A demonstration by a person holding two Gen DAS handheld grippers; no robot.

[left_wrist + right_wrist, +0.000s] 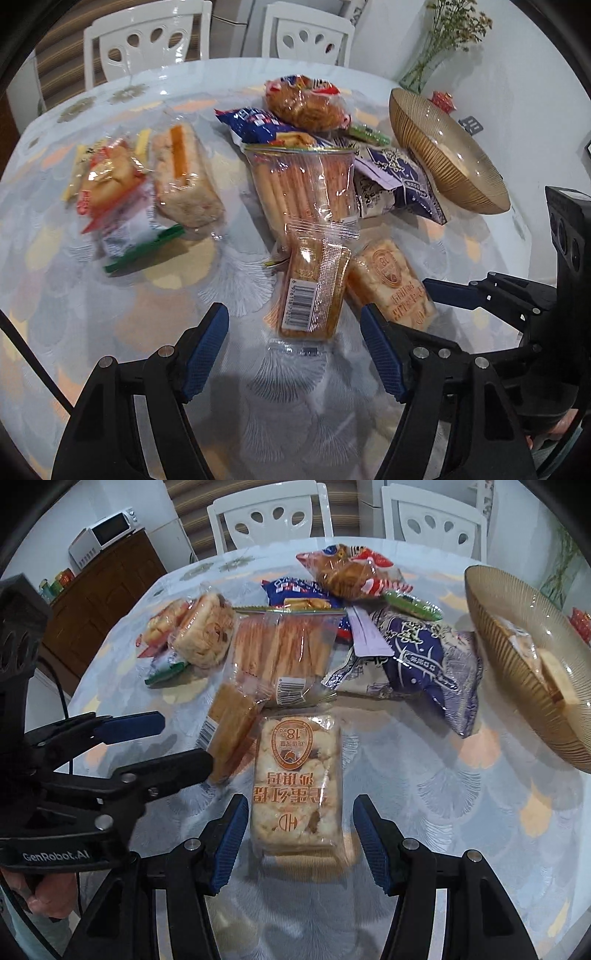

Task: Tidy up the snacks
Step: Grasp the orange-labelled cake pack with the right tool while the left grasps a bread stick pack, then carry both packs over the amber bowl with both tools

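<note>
I have both tongs lowered over the snack pile on the table point(110, 325), each lined up on its own packet, so I judge this to be the reach-and-grasp step with nothing lifted yet. My left tongs point(295, 350) stand apart, and the clear-wrapped biscuit packet point(314, 284) with the barcode lies on the table between and just ahead of their blue pads point(207, 350), touching neither. Farther ahead of them sits the tub of breadsticks point(303, 184), and off to their left lie a round rice cake point(184, 181) and a small red-and-green packet point(110, 199). My right tongs point(299, 842) are likewise apart, straddling the near end of the orange-printed rice cracker pack point(295, 782), with a gap showing on both sides, so it is not clamped. Ahead and to the right of them rests the ribbed amber bowl point(498, 657), which already holds what looks like one wrapped snack. Next, I think, each pair must sink a little more and close squarely across its packet's width, gently, since the wrappers look slippery and the contents brittle, before carrying over to the bowl.
</note>
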